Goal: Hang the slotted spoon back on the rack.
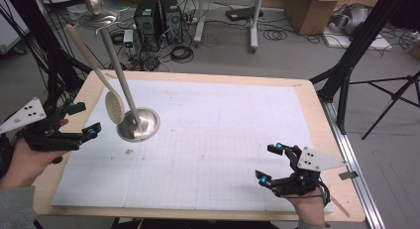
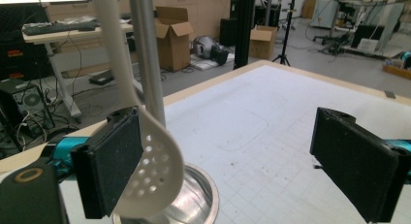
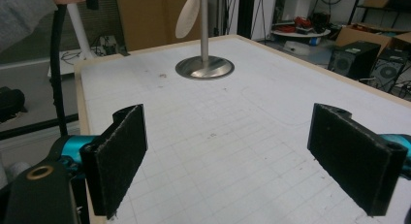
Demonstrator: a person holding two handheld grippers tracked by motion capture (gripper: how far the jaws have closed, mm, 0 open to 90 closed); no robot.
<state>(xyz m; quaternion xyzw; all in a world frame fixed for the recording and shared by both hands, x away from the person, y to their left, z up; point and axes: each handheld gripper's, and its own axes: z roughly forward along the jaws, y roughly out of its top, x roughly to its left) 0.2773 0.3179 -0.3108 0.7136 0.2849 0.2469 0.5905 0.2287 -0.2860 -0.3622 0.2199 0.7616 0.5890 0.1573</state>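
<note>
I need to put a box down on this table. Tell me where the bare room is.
The white gridded mat lies bare from the round metal stand base across to the right gripper, and back to the wooden table's far edge. It is crowded at the left: the white slotted spoon hangs by the base, with the open left gripper close beside.

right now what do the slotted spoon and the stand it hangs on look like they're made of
The slotted spoon looks like matte cream plastic, possibly silicone: an even, dull surface with no glare, and clean round holes in its bowl. The stand looks like polished metal, probably stainless steel: its round base and upright pole are silvery and mirror the room's light.
</note>
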